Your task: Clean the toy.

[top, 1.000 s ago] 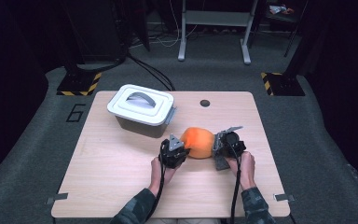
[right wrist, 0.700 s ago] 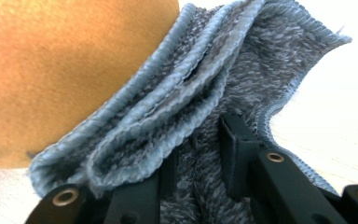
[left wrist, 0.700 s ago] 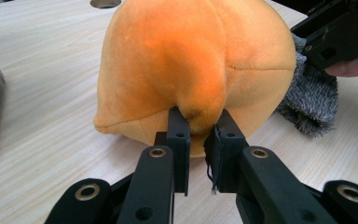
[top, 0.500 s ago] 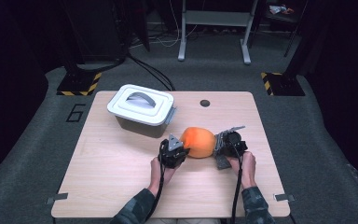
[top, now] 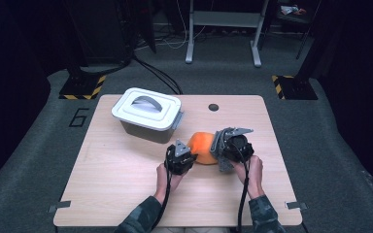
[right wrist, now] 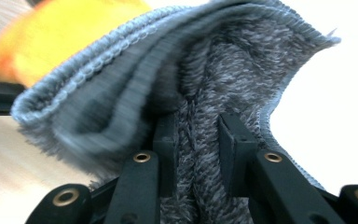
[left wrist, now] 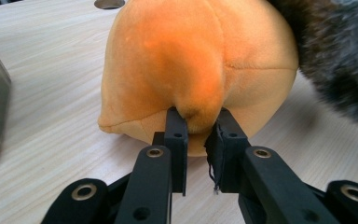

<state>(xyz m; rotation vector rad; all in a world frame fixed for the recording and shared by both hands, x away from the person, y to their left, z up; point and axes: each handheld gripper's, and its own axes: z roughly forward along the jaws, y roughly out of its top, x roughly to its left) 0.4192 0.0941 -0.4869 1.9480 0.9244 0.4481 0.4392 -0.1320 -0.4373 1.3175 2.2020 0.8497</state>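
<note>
Orange plush toy sits mid-counter, between both grippers. Left gripper pinches its fold from 8 o'clock. Right gripper, clamped on grey cloth, presses at 3 o'clock; cloth touches toy.

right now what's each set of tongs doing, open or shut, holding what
Left tongs: shut on a pinch of the orange plush toy.
Right tongs: shut on a fold of the grey fuzzy cloth.
</note>
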